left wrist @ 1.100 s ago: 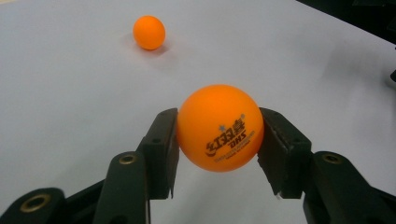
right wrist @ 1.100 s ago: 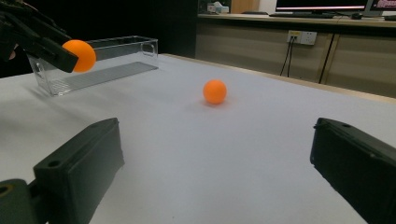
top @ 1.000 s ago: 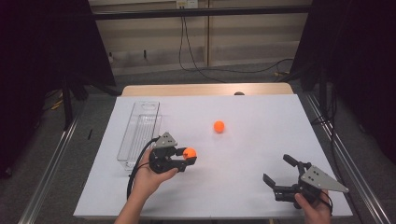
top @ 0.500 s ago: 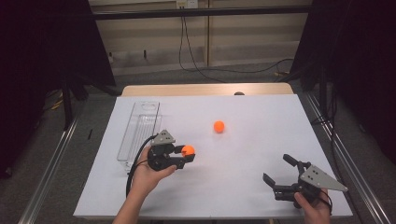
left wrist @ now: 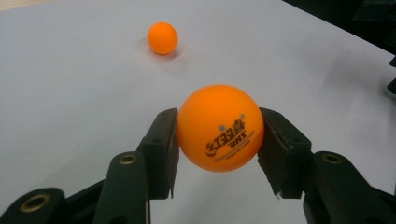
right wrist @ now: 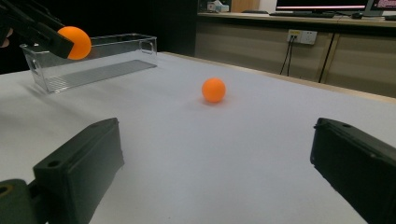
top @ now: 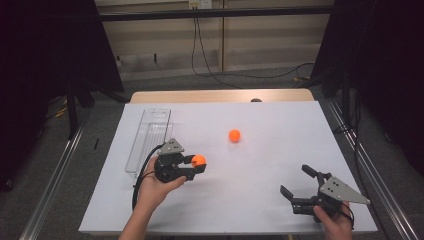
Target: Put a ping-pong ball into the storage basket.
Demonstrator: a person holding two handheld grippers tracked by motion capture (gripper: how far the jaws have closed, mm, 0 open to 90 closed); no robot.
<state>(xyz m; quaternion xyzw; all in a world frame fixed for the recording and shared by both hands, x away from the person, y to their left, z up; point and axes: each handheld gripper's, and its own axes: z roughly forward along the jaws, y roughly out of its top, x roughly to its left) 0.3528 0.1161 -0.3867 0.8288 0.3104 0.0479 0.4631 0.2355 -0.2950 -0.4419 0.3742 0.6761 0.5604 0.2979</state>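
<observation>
Nearest the person, the right gripper rests low on the white worktop, its fingers spread around nothing. Further in, the left gripper pinches 1 orange ball squarely at mid-height. Likely next comes the clear bin just beyond; keep the pinch steady, lift over its rim. A second ball lies mid-worktop with open room around it.

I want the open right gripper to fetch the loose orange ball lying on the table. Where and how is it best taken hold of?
Grip the loose orange ball across its widest middle. It is round, so any side suits; it sits free on the white table with nothing beside it. I'd bring the right gripper in low from its own side, fingers straddling the ball, closing gently since it may roll.
</observation>
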